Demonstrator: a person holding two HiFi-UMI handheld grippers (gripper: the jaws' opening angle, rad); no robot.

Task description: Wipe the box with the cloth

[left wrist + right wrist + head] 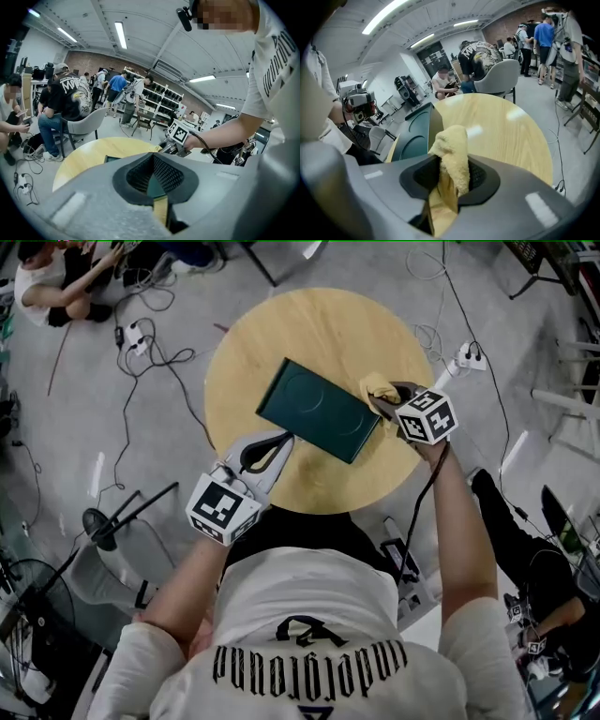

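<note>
Head view: our right claw (382, 401) grips the cloth (376, 385) beside the box (319, 410); left claw (283, 438) seemingly pinches its corner.

Round wooden table (309, 315); floor cables (155, 357); grey chair (86, 124).

A lab-like workshop: stocked shelving (161, 96), floor cables (150, 352), ceiling strip lights (121, 35).

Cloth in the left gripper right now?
No. The yellow cloth is clamped in the right gripper; the left gripper has only a corner of the green box between its jaws.
</note>
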